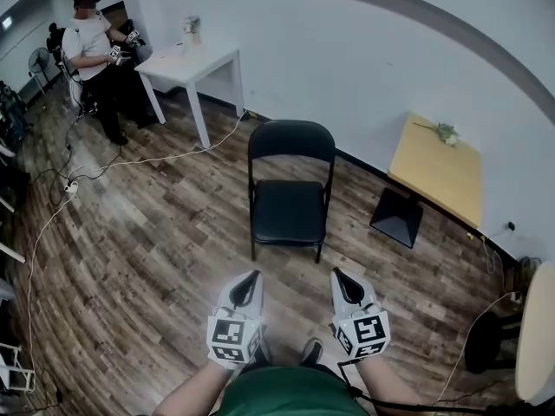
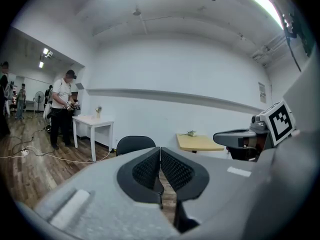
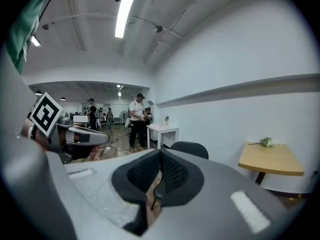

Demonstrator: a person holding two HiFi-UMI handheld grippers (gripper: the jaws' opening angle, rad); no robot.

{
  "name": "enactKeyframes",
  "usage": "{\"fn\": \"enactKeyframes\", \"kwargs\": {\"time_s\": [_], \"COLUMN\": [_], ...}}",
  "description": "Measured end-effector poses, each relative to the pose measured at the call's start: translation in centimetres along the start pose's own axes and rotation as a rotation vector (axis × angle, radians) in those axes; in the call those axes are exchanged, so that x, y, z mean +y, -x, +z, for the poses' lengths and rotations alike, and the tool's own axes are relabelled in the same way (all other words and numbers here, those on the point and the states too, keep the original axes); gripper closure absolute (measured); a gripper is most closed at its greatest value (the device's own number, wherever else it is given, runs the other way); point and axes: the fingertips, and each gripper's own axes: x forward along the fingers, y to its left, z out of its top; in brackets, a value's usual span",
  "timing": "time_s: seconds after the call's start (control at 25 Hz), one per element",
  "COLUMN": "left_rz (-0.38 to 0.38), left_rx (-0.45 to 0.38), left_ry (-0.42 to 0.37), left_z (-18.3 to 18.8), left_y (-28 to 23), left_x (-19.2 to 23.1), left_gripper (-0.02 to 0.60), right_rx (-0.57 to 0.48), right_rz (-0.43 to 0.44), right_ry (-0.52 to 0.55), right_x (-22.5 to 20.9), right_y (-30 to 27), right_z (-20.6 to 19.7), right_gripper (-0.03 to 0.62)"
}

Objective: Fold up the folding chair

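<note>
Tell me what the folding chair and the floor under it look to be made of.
Folding chair: thin black tube frame, probably painted metal; seat and back matte black, seemingly padded vinyl. Floor: brown grained planks, slight sheen; wood or laminate, cannot tell.

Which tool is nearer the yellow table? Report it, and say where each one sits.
Right. The right tool sits left of and below the yellow table in the head view; the left tool is further left.
</note>
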Motion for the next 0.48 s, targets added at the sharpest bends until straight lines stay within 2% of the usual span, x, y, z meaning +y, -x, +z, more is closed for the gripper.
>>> {"fn": "enactKeyframes", "kwargs": {"time_s": [0.28, 0.48], "left_rz": [-0.012, -0.038], "left_rx": [-0.031, -0.037], "left_ry": [-0.039, 0.006], "left_z": [1.1, 0.6], "left_y": [1.0, 2.1], "left_x": [1.7, 4.8], "left_gripper": [0.568, 0.568], "right_rx": [-0.021, -0.023], "right_rz": [-0.020, -0.044], "right_ry": [-0.032, 0.017], "right_x": [0.8, 2.8], "right_y": [-0.9, -1.6], "right_z": [0.8, 1.4], "right_gripper": [0.590, 0.591]}}
